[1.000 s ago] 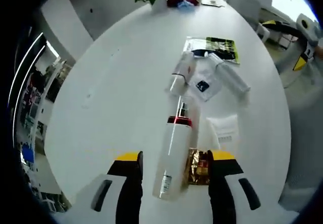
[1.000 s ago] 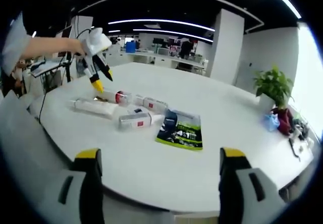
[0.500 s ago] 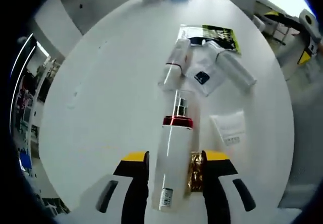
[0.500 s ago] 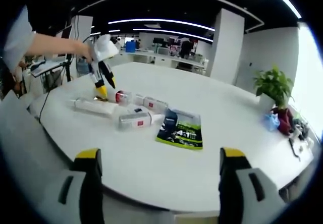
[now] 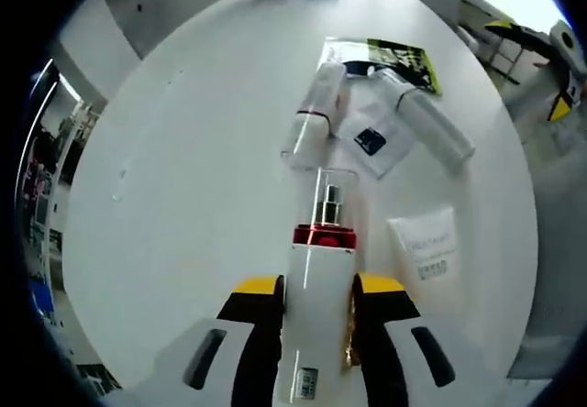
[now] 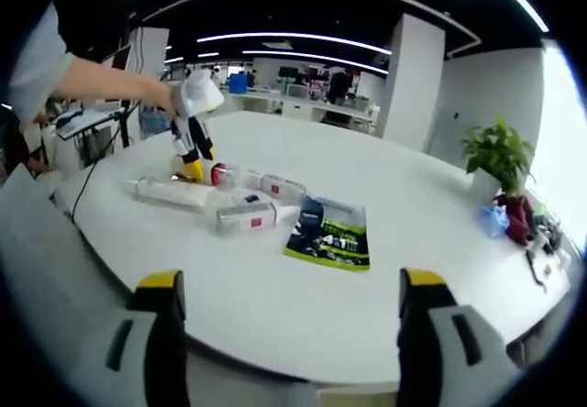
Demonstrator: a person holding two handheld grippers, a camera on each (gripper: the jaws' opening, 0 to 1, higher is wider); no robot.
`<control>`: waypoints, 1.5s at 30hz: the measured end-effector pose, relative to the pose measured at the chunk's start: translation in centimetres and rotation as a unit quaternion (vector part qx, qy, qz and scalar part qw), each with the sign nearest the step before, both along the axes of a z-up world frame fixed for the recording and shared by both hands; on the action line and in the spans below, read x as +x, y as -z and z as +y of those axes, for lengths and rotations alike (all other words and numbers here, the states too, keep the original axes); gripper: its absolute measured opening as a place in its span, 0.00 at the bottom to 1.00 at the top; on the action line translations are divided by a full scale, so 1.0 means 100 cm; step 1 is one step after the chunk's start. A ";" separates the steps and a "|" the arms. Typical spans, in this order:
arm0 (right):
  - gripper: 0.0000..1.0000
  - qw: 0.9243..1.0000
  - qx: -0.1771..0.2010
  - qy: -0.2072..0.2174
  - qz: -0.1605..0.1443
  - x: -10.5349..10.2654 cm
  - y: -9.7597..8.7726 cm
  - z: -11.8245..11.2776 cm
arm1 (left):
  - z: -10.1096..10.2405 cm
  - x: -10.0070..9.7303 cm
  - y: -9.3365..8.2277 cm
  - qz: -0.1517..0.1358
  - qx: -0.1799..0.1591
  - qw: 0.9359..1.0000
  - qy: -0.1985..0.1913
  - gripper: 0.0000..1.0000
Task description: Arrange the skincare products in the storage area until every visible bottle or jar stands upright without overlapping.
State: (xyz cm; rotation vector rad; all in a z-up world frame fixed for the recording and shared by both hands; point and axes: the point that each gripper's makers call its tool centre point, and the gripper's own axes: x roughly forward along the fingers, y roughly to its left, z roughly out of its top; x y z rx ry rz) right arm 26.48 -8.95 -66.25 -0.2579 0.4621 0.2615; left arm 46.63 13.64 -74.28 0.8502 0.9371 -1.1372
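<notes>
One pump bottle (image 5: 316, 315), two clear bottles (image 5: 312, 118), one tube (image 5: 424, 242), one pouch (image 5: 370, 137), one leaflet (image 5: 390, 59) lying on white tabletop (image 5: 183, 169). Left gripper (image 5: 316, 308) fingers now pinching pump bottle, narrower than before. Right gripper (image 6: 286, 311) fingers spread, unchanged.

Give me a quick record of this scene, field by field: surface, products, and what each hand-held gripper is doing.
surface: white round table
products: all lying down
pump bottle: white, red collar, clear cap, between left jaws
tube: flat, white
clear bottles: two, beside a sachet
booklet: green and black
left hand-held gripper: closing around the pump bottle
right hand-held gripper: open, empty
</notes>
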 end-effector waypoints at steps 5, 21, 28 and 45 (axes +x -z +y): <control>0.96 1.000 -0.001 0.000 0.000 0.000 0.000 0.000 | 0.000 0.000 0.002 0.005 0.003 1.000 0.000 0.27; 0.96 1.000 -0.001 0.001 -0.001 0.000 0.000 -0.001 | 0.002 -0.002 0.004 -0.005 0.013 1.000 0.019 0.25; 0.96 1.000 -0.001 0.001 -0.003 0.000 -0.001 0.000 | 0.007 -0.001 -0.010 -0.021 -0.007 1.000 0.005 0.24; 0.96 1.000 0.002 -0.003 -0.008 0.000 -0.003 0.001 | 0.002 0.009 -0.073 -0.105 -0.089 0.990 -0.034 0.23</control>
